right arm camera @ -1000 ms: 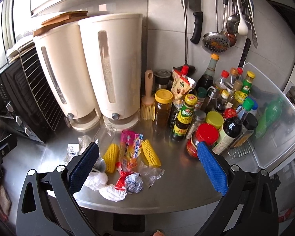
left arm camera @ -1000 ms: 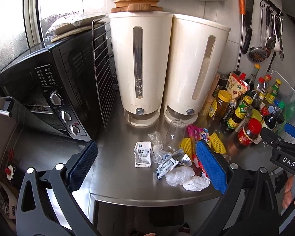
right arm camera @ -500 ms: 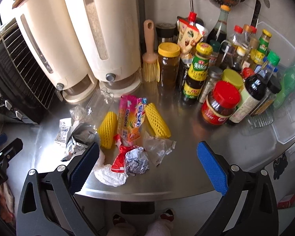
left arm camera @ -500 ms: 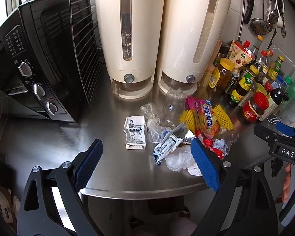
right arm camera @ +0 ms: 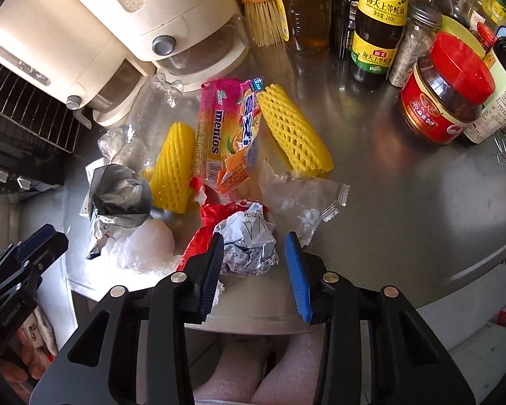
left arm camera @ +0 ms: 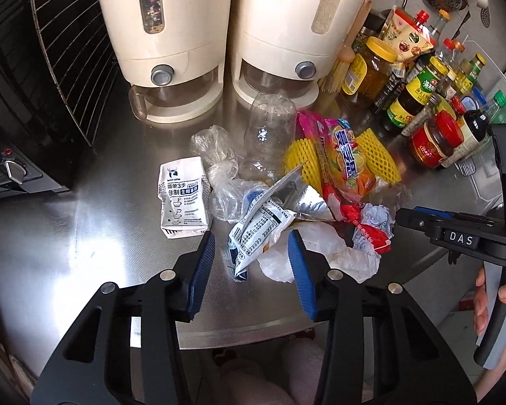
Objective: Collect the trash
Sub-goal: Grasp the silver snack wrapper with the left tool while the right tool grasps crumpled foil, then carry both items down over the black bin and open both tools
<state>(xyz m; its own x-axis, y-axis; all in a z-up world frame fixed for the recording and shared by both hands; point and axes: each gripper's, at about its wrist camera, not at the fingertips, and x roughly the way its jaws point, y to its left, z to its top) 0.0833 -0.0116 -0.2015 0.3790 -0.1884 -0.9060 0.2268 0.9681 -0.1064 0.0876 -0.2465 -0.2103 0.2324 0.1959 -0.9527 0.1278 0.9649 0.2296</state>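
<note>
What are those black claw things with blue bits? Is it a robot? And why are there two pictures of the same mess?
No robot: a person holds a grabber tool in each hand, and each tool carries a camera looking along its two fingers. One picture comes from the left gripper, the other from the right gripper. Both are open and hold nothing yet. On the steel counter lies rubbish: a printed foil packet between the left fingers, a crumpled wrapper ball between the right ones, two yellow foam nets, a Mentos wrapper and a small white carton.
</note>
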